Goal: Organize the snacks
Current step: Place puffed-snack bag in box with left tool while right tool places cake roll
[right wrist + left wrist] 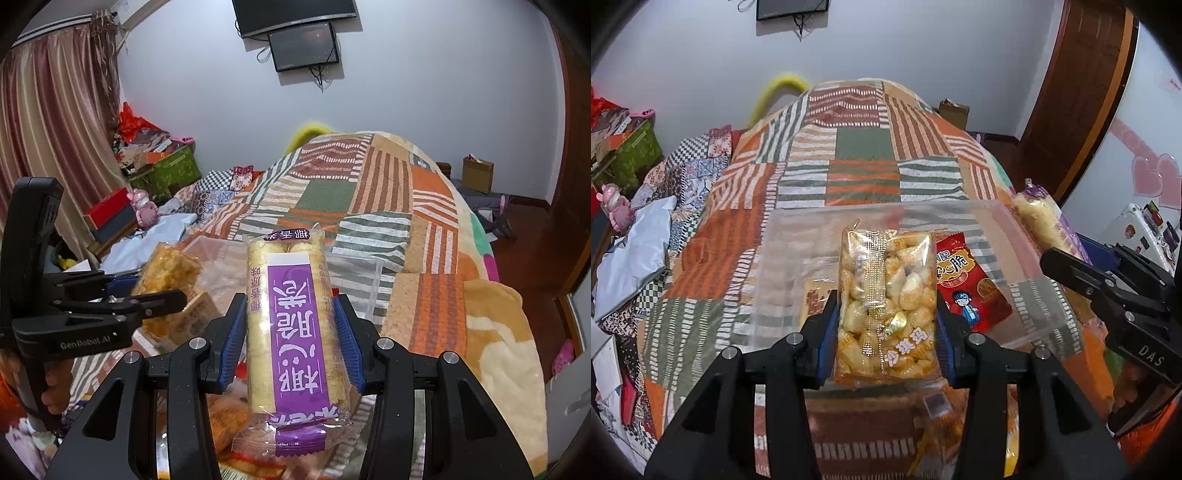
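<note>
A: Item one — left hand-held gripper [886,325], low centre of the left wrist view. State?

B: Jaws partly closed, blue pads pressed on both long sides of a clear packet of golden puffed pieces [886,302]. Packet stands lengthwise away from the camera, gold dotted strip down its middle, white characters near its lower end.

A: Its place?

B: Held over the clear plastic bin [783,258], which sits on the patchwork-covered bed [860,147]. A red snack sachet [967,284] with a cartoon figure lies in the bin, just right of the held packet.

A: Item two — right hand-held gripper [291,339], lower centre of the right wrist view.

B: Also partly closed, pads clamped on a purple-labelled packet of pale rolls [291,325]. Large white characters read upside down; the crimped purple end points toward the camera, the far end shows the pale rolls through clear film.

A: Position?

B: Raised above the bin's near edge — more orange-wrapped snacks [225,421] show beneath it. At left of that view the left tool appears from the side with its golden packet.
</note>
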Action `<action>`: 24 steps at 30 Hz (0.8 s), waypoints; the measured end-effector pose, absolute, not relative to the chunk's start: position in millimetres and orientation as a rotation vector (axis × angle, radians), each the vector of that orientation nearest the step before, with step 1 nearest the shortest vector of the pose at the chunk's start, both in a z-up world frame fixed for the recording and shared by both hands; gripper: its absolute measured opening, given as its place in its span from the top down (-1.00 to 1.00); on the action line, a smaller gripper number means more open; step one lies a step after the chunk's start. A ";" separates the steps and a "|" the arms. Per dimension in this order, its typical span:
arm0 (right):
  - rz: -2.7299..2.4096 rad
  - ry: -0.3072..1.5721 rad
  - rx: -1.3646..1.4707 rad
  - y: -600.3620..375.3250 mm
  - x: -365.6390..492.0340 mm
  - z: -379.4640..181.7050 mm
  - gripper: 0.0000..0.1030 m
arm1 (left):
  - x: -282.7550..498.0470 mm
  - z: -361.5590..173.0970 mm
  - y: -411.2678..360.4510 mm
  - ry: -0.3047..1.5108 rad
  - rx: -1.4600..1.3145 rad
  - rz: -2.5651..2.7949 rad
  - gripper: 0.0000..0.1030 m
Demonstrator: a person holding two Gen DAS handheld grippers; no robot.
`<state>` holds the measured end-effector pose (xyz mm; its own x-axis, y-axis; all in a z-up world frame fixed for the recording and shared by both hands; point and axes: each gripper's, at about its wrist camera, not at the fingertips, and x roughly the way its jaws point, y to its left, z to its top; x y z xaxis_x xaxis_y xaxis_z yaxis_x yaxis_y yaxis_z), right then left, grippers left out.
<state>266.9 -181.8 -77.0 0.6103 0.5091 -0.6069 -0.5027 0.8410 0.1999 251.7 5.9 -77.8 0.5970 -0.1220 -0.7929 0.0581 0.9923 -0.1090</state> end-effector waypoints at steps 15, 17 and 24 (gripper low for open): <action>0.616 0.823 -0.039 -157.1 295.9 -120.2 0.17 | 279.4 -118.1 -11.2 1.040 -0.050 -0.138 0.13; 0.616 0.820 -0.061 -154.4 294.6 -120.9 0.17 | 281.4 -121.0 -11.5 1.056 -0.050 -0.139 0.13; 0.626 0.834 -0.099 -148.0 291.6 -123.2 0.16 | 283.5 -130.3 -14.7 1.110 -0.048 -0.132 0.13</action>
<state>291.6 -148.0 -123.2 0.5038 0.4802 -0.7181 -0.5554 0.8167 0.1564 283.5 -14.7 -130.3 0.4380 -0.1304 -0.8895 0.0821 0.9911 -0.1048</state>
